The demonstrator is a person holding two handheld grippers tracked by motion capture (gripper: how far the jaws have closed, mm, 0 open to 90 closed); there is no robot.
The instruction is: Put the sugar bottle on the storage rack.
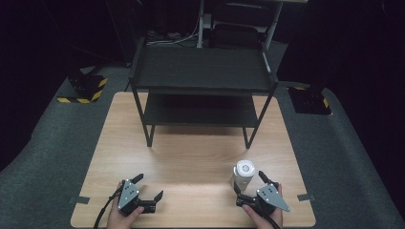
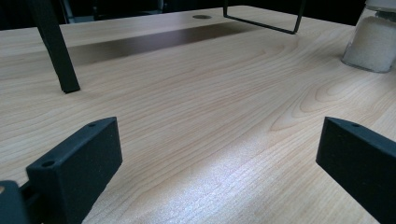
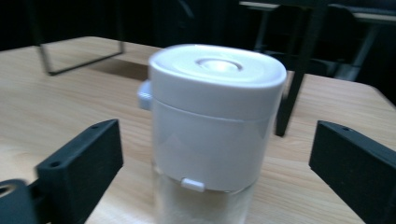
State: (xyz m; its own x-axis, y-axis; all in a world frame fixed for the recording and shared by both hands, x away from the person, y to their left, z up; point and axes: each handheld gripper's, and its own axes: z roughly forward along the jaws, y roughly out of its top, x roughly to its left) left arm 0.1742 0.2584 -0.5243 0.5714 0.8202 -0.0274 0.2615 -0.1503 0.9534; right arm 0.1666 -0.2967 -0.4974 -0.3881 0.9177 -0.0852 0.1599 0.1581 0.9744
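A clear glass jar with a white round plastic lid (image 1: 244,172) stands upright on the pale wood-grain counter (image 1: 191,162), in the lower right of the high view, holding a white grainy filling. In the right gripper view the jar sits between the two black jaws with a gap on each side; the right gripper (image 1: 249,186) is wide, its pads off the jar. The left gripper (image 1: 148,187), in the lower left of the high view, is also wide, with bare wood between its jaws. A black two-tier metal shelf rack (image 1: 203,76) stands at the counter's far edge, in the upper middle of the frame. Grey carpet (image 1: 348,157) surrounds the counter, with yellow-and-black striped blocks (image 1: 86,88) at upper left; the room behind is dark.
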